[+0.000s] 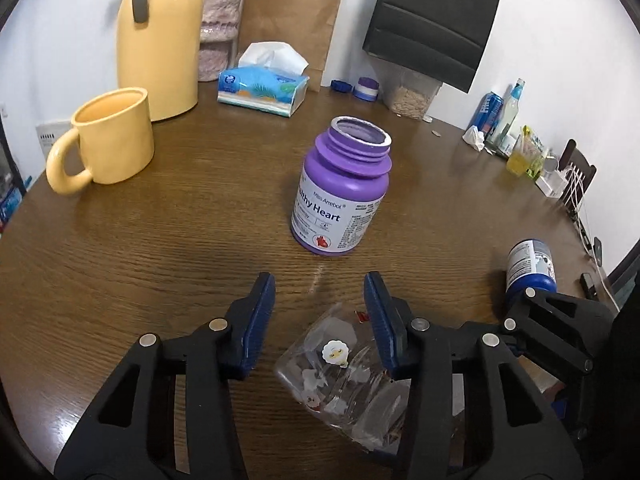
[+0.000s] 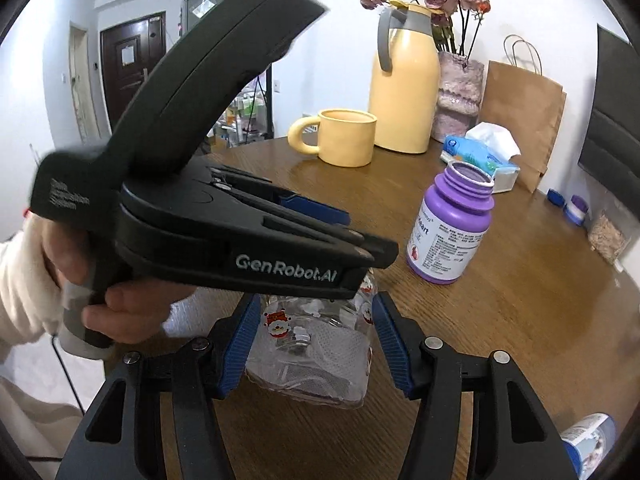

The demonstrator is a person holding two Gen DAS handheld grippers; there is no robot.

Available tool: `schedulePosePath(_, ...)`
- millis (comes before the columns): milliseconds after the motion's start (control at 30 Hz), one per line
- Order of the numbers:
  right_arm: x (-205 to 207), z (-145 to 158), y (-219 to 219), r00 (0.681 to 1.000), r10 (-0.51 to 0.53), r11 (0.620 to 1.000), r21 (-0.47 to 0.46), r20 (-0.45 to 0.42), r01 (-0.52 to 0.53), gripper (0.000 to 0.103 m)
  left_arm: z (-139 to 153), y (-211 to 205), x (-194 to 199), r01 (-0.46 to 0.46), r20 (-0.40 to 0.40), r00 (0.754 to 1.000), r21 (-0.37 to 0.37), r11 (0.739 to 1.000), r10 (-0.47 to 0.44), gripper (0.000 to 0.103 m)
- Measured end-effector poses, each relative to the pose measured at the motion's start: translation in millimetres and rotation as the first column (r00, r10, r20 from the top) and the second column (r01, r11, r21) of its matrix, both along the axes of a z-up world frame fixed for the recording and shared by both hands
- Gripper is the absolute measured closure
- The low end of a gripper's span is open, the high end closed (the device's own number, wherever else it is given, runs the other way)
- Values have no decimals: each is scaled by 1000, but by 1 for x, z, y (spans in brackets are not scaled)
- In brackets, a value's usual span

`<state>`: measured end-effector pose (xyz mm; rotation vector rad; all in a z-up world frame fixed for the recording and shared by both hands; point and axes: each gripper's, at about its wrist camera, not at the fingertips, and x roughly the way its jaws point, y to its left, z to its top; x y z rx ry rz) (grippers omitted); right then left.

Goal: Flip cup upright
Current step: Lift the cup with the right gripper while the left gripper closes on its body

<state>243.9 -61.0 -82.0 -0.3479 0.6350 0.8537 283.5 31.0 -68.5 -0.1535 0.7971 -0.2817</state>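
Observation:
A clear glass cup with cartoon stickers lies tilted between both grippers, low over the brown table. My left gripper is open; the cup sits back between its fingers, against the right pad. In the right wrist view my right gripper has its blue pads on both sides of the cup and grips it. The left gripper's black body crosses just above the cup there, so the cup's top is hidden.
An open purple pill bottle stands mid-table ahead. A yellow mug, yellow thermos, tissue pack, paper bag and vase stand at the back. A blue bottle lies at the right.

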Motion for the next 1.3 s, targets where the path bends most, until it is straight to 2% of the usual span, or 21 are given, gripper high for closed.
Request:
schedulePosePath(100,-2,0,-2,1000,-1,1000,-6,8,1,40,2,-3,0,-11,2,1000,30,1000,11,63)
schedulePosePath(200,0,-1,-8,998,-52,998,-35,26,53,39,4,-3,-2,-49,32,998,88,995,46,63)
schedulePosePath(300,1,0,-21,997,-77,997,0,-7,77,38,4,3,-7,-53,44,998,89,995,49,63)
schedulePosePath(467,0,2,-28,994,-112,994,-18,10,112,33,4,5,-16,-71,78,995,120,990,62,63)
schedulePosePath(567,3,1,-40,982,-183,981,-49,45,185,30,3,2,-18,-90,82,994,177,980,76,63)
schedulePosePath(667,13,-2,-52,966,-256,964,-64,29,257,30,-1,3,-17,-68,34,997,152,986,64,63)
schedulePosePath(733,15,-4,-60,964,-265,964,-37,-8,265,30,0,0,-20,-61,41,998,149,987,55,63)
schedulePosePath(800,16,-4,-61,962,-272,962,-34,-8,272,30,3,-3,-21,-61,43,998,172,983,54,60)
schedulePosePath(867,18,-4,-60,960,-279,960,-37,-7,279,30,9,1,-22,-49,40,998,134,990,45,54)
schedulePosePath(900,19,-4,-60,959,-282,959,-34,-12,282,30,12,3,-23,-37,44,998,111,993,33,53)
schedulePosePath(967,21,-4,-61,959,-284,958,-30,-16,284,30,19,-1,-25,21,52,998,78,997,-25,36)
schedulePosePath(1033,23,-4,-61,956,-294,955,-39,-11,294,31,18,-18,-27,174,24,984,84,981,-176,24)
schedulePosePath(1067,25,-4,-60,954,-300,953,-42,-11,299,31,14,-31,-27,256,2,966,103,961,-257,24)
schedulePosePath(1133,26,-6,-63,942,-336,938,-86,4,335,31,4,-47,-21,298,-38,954,145,943,-296,26)
schedulePosePath(1167,25,-7,-66,937,-349,932,-99,19,349,30,1,-50,-17,304,-63,953,149,941,-298,46)
schedulePosePath(1200,25,-6,-69,937,-349,932,-94,14,349,30,-4,-52,-11,308,-97,950,143,940,-297,43)
schedulePosePath(1233,25,-5,-74,937,-349,934,-81,-10,347,30,-7,-53,-6,300,-113,952,131,945,-286,44)
schedulePosePath(1300,24,-2,-83,932,-361,931,-61,-21,359,30,-11,-56,-3,308,-107,949,128,943,-295,45)
